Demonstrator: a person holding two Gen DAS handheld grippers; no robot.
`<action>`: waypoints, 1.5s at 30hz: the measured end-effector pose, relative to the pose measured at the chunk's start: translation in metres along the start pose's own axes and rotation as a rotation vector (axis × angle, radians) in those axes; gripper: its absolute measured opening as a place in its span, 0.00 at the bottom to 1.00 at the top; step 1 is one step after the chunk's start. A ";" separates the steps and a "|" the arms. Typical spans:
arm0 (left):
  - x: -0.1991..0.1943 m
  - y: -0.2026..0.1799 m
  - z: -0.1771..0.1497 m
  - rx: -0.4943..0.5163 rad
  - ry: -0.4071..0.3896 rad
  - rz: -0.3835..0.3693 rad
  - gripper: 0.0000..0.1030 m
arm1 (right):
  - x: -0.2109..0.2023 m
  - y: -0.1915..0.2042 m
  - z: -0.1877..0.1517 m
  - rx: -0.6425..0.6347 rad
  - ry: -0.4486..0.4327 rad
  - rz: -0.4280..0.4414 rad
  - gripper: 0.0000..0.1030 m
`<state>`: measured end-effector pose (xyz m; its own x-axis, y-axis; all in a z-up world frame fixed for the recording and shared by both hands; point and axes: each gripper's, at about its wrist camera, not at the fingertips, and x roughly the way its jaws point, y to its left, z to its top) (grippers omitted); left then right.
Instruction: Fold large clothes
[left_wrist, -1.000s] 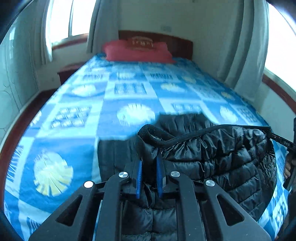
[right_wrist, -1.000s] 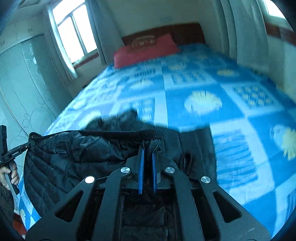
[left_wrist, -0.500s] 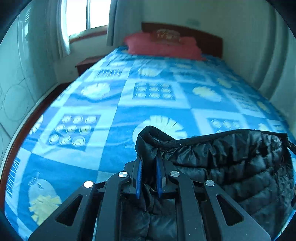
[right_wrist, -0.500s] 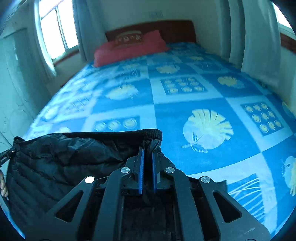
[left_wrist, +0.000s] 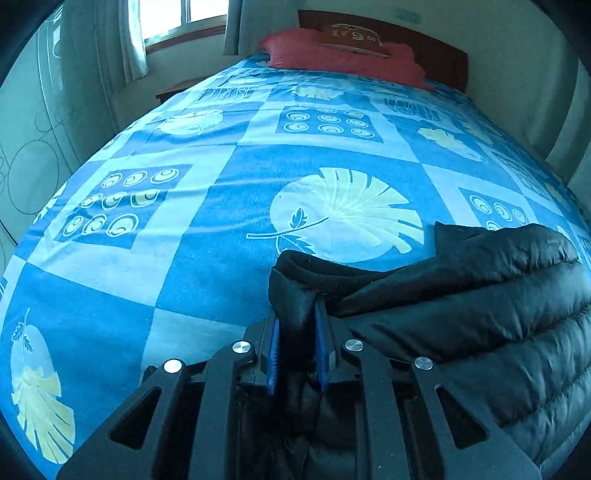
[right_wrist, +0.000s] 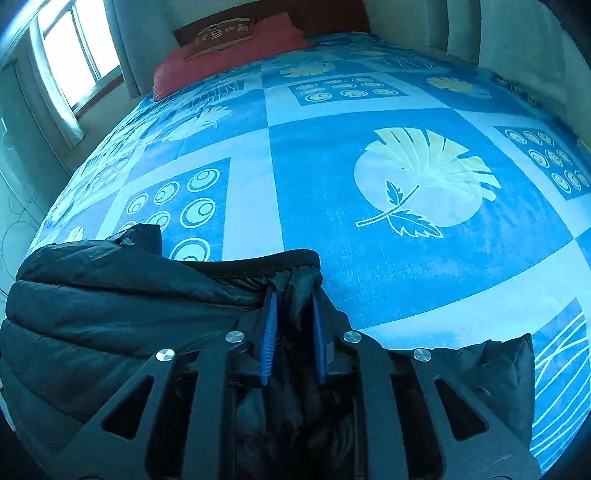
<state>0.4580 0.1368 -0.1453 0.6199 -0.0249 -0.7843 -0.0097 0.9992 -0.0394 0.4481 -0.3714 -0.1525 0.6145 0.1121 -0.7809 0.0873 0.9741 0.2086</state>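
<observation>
A black quilted puffer jacket (left_wrist: 480, 306) lies folded on the blue patterned bed. In the left wrist view my left gripper (left_wrist: 297, 321) is shut on the jacket's ribbed hem at its left corner, low over the bedspread. In the right wrist view my right gripper (right_wrist: 293, 299) is shut on the same hem at the right corner of the jacket (right_wrist: 110, 295). The hem band runs between the two grippers. A loose black part of the jacket (right_wrist: 506, 365) sticks out at the lower right.
The blue bedspread (left_wrist: 332, 155) with leaf and circle prints stretches ahead to a red pillow (left_wrist: 340, 55) and a dark wooden headboard. Windows with curtains stand at the left and right. A wardrobe wall lines the left side (left_wrist: 33, 147).
Both grippers have carried the jacket's hem forward and down toward the bed. The jacket has folded over itself and now rests low on the bedspread.
</observation>
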 end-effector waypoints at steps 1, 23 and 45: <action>0.000 0.001 0.001 -0.007 0.009 -0.011 0.21 | -0.001 0.000 0.001 0.002 0.002 0.004 0.18; -0.049 -0.107 0.002 -0.060 -0.037 -0.245 0.56 | -0.047 0.146 -0.013 -0.232 -0.051 0.149 0.56; -0.002 -0.119 -0.025 0.006 -0.040 -0.147 0.56 | -0.006 0.147 -0.040 -0.254 -0.039 0.085 0.57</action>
<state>0.4380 0.0176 -0.1545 0.6454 -0.1696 -0.7448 0.0878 0.9850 -0.1482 0.4262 -0.2214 -0.1410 0.6412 0.1928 -0.7428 -0.1626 0.9801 0.1140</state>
